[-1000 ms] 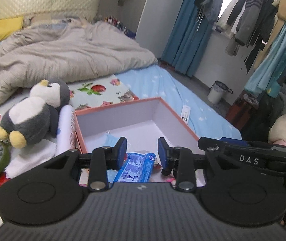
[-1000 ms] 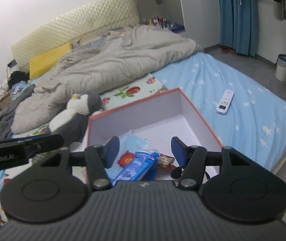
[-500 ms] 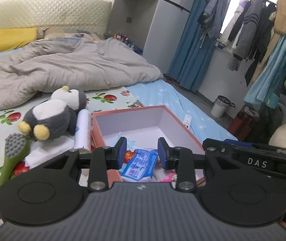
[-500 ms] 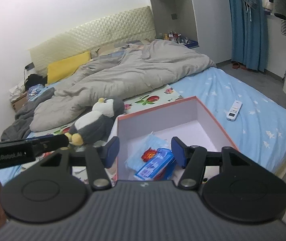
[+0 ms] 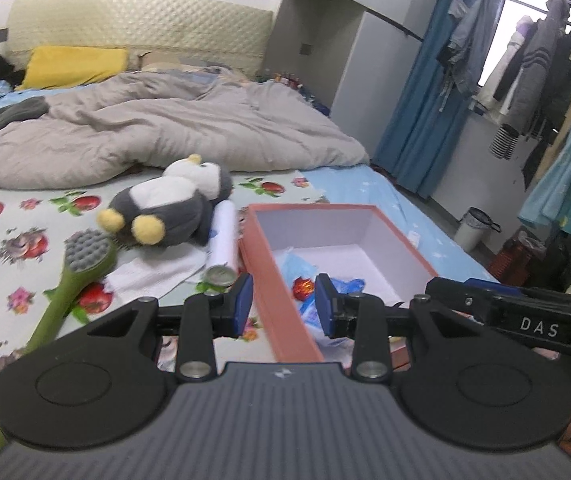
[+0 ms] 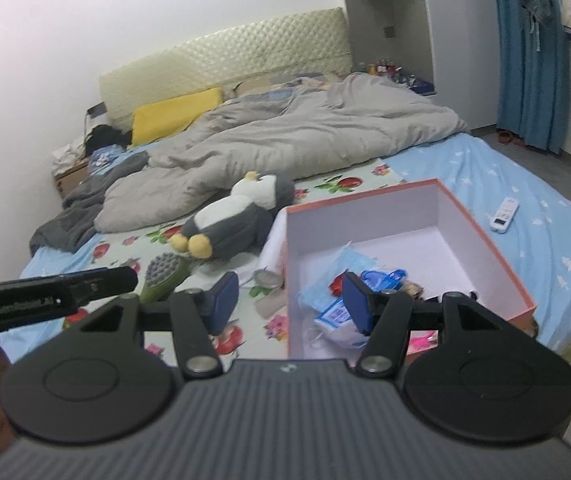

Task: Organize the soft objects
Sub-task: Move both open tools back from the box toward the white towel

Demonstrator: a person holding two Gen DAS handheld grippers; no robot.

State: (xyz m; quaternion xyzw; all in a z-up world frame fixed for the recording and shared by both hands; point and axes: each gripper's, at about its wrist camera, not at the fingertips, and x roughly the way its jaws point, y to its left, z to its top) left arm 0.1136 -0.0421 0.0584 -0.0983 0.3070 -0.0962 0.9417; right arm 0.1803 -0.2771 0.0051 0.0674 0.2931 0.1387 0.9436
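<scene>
Grey and white, the soft penguin (image 5: 173,204) lies on the bed just beside the orange box (image 5: 273,300), waiting to go in, while the left gripper (image 5: 283,306) and right gripper (image 6: 285,300) both hang open and empty above the box's near edge.

Grey-white penguin plush (image 5: 173,208), orange box (image 5: 281,300), seemingly fruit-print sheet (image 5: 25,248)

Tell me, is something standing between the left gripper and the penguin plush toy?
Nothing blocks it. The left gripper is open and empty; between it and the penguin plush lie only a low white roll and white cloth.
</scene>
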